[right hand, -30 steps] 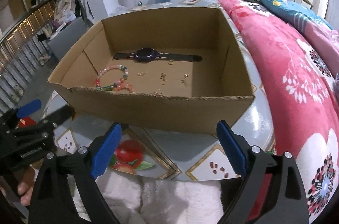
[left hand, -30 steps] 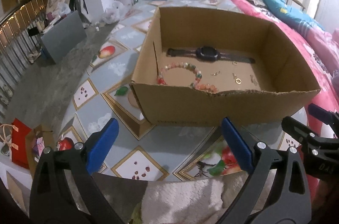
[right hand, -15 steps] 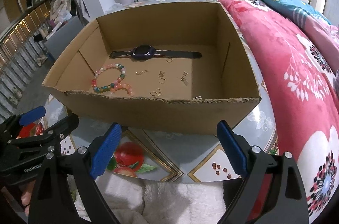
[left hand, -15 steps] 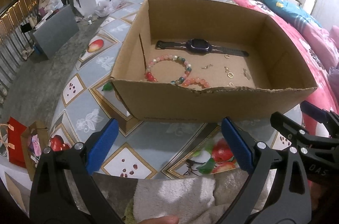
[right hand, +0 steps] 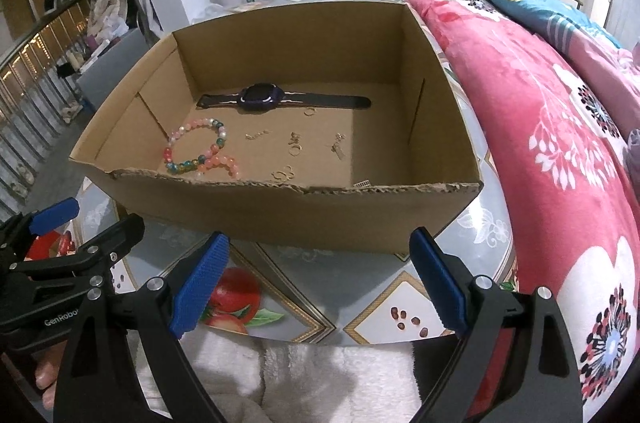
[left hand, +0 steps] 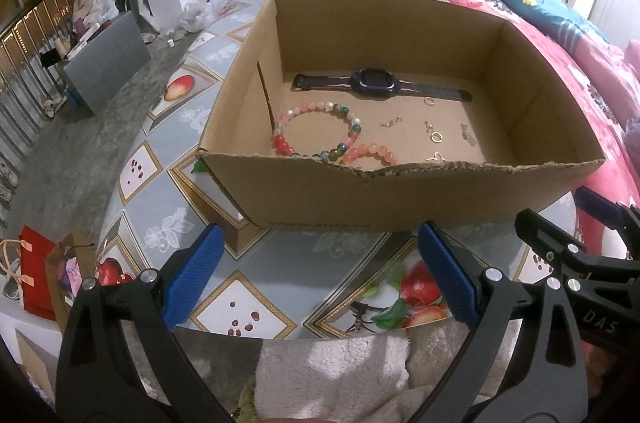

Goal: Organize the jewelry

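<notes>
The left gripper (left hand: 320, 275) hovers over the patterned table (left hand: 172, 127) short of the cardboard box (left hand: 400, 195), its blue fingers (left hand: 192, 275) spread wide with nothing between them. Everything to be sorted lies ahead of it and beyond the torn near wall, on the box floor. Furthest left there is the multicoloured bead bracelet (left hand: 316, 131), a loop lying flat, with an orange bead bracelet (left hand: 372, 153) touching its right side, close behind the near wall. Behind both, near the far wall, the dark watch (left hand: 376, 85) lies stretched out, its long axis running left to right across the line of the fingers. Right of the bracelets, small gold rings and clasps (left hand: 434, 135) are scattered loose.

The right gripper (right hand: 320, 279) waits likewise outside the box, spread wide and empty. From its side the bracelets (right hand: 200, 151) sit ahead and to the left, the watch (right hand: 262, 95) ahead near the middle, the gold bits (right hand: 296, 147) almost straight ahead.

So the bracelets look like the left gripper's nearer pick, and the small gold pieces the right's; either must first rise over the near wall and then come down from above
</notes>
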Available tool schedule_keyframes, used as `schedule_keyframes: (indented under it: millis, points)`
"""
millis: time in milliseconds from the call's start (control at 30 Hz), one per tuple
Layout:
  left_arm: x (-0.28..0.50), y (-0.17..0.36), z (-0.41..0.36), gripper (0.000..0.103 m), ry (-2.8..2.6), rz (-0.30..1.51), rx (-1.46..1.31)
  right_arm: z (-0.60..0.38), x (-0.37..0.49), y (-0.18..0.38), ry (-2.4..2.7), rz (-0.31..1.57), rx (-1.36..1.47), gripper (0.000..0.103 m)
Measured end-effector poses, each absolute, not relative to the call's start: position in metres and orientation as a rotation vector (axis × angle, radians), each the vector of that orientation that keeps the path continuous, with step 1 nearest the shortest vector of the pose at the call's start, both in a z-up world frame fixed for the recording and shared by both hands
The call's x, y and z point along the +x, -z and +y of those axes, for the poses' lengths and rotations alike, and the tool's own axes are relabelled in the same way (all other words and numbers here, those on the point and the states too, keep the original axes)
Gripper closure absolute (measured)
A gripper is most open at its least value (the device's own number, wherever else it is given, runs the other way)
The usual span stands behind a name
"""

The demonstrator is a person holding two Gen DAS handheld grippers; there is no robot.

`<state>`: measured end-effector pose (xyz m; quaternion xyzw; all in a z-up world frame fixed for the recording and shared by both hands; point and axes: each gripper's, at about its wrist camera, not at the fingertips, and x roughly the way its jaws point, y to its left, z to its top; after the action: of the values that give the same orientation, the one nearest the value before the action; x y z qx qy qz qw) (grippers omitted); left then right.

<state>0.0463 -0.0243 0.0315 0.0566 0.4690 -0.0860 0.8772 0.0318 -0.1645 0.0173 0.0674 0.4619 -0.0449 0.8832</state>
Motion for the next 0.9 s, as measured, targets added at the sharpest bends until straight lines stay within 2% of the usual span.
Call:
schedule_keyframes:
  millis: [900]
  points:
    - [0.0477, -0.0305, -0.0249, 0.009, 0.177, 0.982, 0.123, -0.1648, 0.0344, -0.0114, 0.103, 0.976, 0.146, 0.014]
